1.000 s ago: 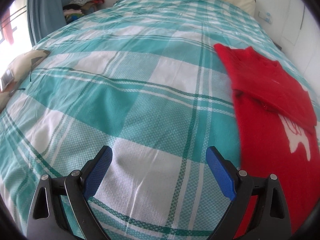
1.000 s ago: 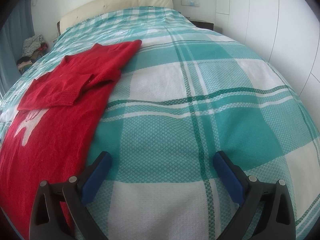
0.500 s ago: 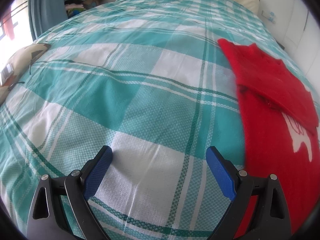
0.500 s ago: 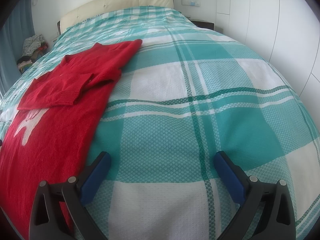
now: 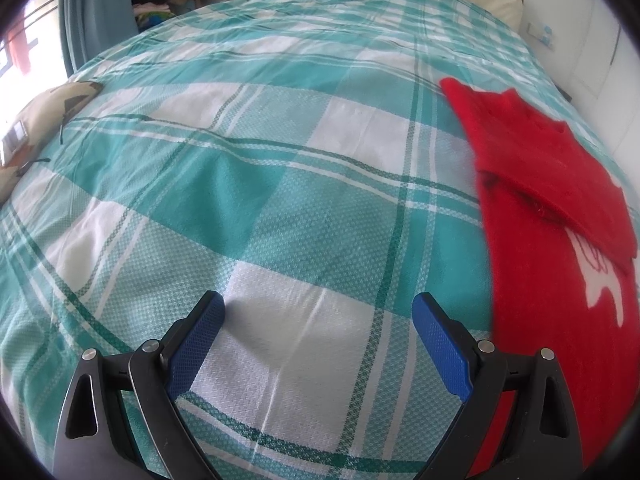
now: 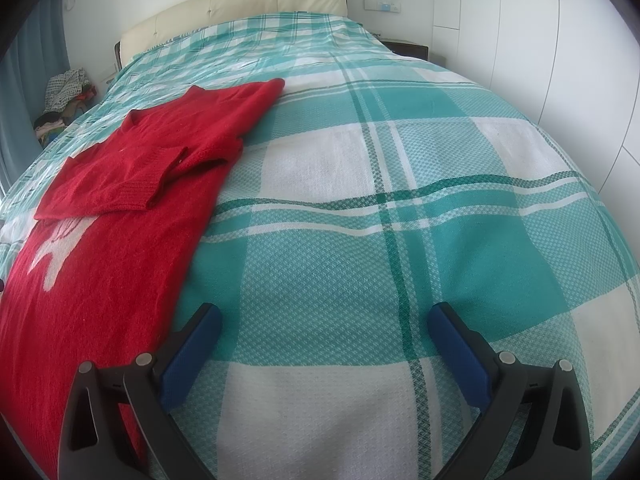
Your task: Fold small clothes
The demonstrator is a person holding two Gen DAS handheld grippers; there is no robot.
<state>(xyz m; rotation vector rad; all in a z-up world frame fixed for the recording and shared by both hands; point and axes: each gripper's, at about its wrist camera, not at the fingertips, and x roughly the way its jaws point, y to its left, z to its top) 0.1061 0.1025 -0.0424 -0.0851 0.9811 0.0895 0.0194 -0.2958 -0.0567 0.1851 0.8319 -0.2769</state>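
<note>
Both claws are hanging wide apart and gripping nothing — the left claw (image 5: 318,320) and right claw (image 6: 324,330) are flanking the red sweater (image 6: 116,216), lying between them on the bed (image 6: 360,240).

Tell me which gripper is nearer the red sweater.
Right, by a slight margin. The right gripper has its left finger over the red sweater edge; the left gripper hangs beside it, over the plaid bedspread, both open.
</note>
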